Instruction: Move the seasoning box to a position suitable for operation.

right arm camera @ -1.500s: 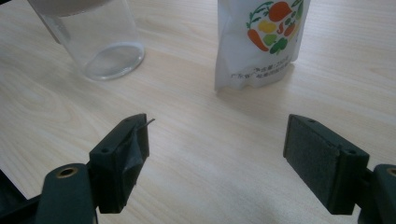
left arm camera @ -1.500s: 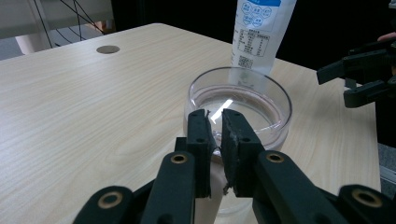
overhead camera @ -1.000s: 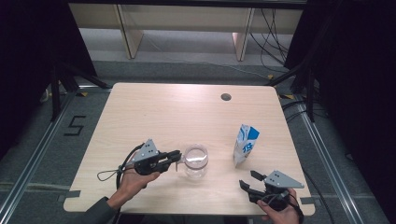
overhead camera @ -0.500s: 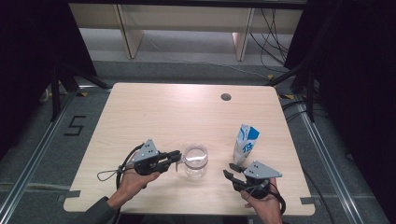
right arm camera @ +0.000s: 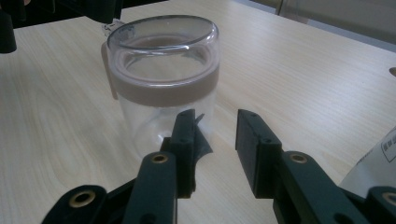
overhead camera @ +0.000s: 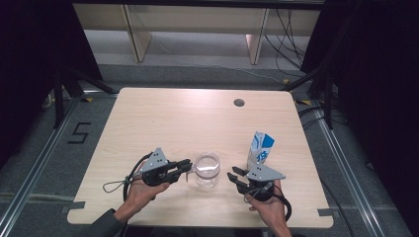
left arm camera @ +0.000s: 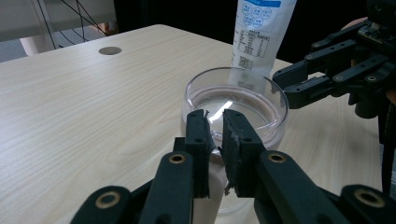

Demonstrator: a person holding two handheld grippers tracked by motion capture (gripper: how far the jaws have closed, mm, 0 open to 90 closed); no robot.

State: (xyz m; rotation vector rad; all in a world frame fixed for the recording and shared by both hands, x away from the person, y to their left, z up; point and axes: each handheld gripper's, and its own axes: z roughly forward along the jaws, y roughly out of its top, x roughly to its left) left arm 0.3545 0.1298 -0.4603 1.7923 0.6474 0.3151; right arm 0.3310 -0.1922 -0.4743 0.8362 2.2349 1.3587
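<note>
left gripper (overhead camera: 185, 165): jaws pinched on the handle tab of the clear glass jar with a beige band (overhead camera: 207, 170) | jar: stood near table's front edge, between grippers | right gripper (overhead camera: 234, 177): jaws parted, just beside jar, empty | blue-and-white carton (overhead camera: 260, 149): upright behind right gripper

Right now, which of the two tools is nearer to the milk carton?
Right. The right tool sits just in front of the milk carton, close by. The left tool is across the glass jar, gripping its handle.

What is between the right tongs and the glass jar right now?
Nothing: bare table separates the open right tongs from the jar. The right gripper view shows it best, and the high view agrees.
</note>
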